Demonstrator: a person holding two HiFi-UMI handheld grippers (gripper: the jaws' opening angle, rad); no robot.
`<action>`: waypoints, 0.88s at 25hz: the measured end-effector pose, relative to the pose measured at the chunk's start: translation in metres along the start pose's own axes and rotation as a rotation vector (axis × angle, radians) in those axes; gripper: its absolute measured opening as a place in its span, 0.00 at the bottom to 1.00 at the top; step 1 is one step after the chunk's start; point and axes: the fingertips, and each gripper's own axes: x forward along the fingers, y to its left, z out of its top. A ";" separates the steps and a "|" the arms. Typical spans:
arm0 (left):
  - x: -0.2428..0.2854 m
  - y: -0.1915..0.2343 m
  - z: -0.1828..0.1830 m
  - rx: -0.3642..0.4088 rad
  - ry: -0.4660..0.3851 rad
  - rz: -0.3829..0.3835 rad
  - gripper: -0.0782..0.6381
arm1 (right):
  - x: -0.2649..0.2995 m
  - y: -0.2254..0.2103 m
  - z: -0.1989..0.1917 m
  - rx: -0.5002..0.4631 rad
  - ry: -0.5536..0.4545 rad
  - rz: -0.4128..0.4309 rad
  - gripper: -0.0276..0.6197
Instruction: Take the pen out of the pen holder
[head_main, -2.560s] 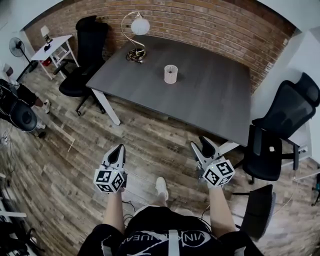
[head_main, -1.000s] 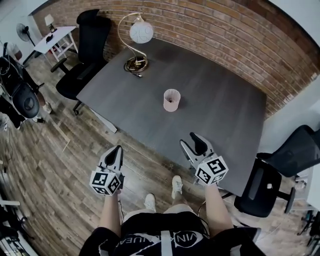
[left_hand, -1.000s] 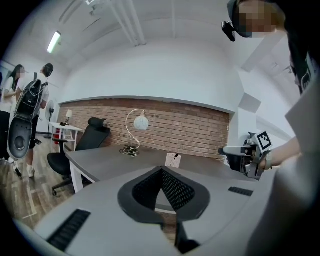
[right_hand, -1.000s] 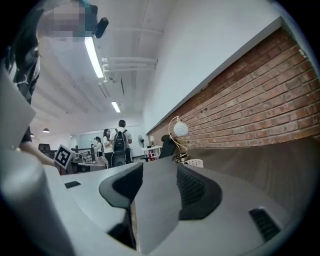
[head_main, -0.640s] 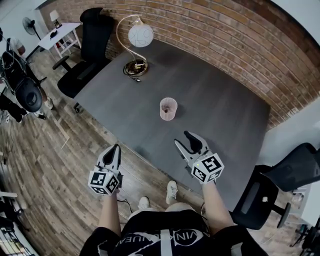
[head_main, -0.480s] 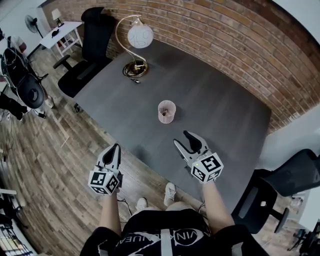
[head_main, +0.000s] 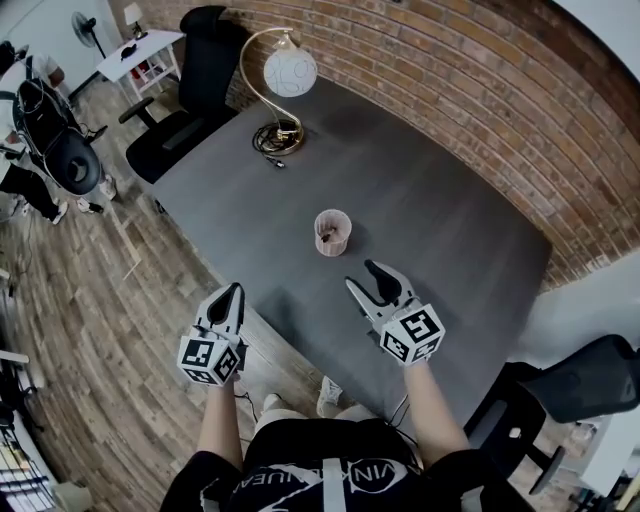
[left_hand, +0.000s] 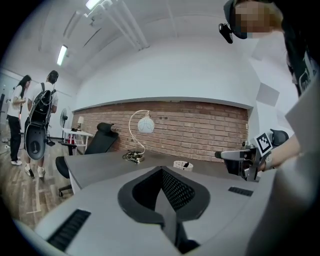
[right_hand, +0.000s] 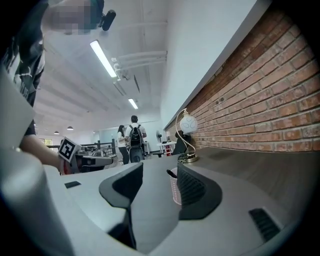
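Note:
A pink mesh pen holder (head_main: 332, 232) stands upright near the middle of the dark grey table (head_main: 430, 190), with a dark pen (head_main: 325, 236) leaning inside it. My right gripper (head_main: 369, 281) hovers open over the table's near part, a short way in front of the holder and empty. In the right gripper view the holder (right_hand: 174, 190) shows between the parted jaws, farther off. My left gripper (head_main: 232, 296) is shut and empty, over the table's near-left edge. In the left gripper view the holder (left_hand: 182, 164) stands ahead, and the right gripper (left_hand: 234, 155) is to its right.
A curved gold lamp (head_main: 281, 78) with a white globe stands at the table's far left corner. A black office chair (head_main: 190, 70) is beyond the table's left end, another chair (head_main: 585, 375) at the right. Brick wall behind. Two people (left_hand: 31, 125) stand far left.
The person has stepped up to the table, so the pen holder now lies much closer to both grippers. The right gripper stays open, the left shut.

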 end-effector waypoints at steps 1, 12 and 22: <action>0.000 0.000 0.000 0.001 -0.001 0.007 0.13 | 0.001 0.000 -0.001 0.002 -0.001 0.012 0.35; 0.017 0.002 -0.010 -0.002 0.036 0.037 0.13 | 0.034 -0.012 -0.002 -0.033 0.016 0.060 0.35; 0.063 0.019 -0.014 -0.009 0.054 -0.021 0.13 | 0.074 -0.021 -0.017 -0.110 0.067 0.025 0.35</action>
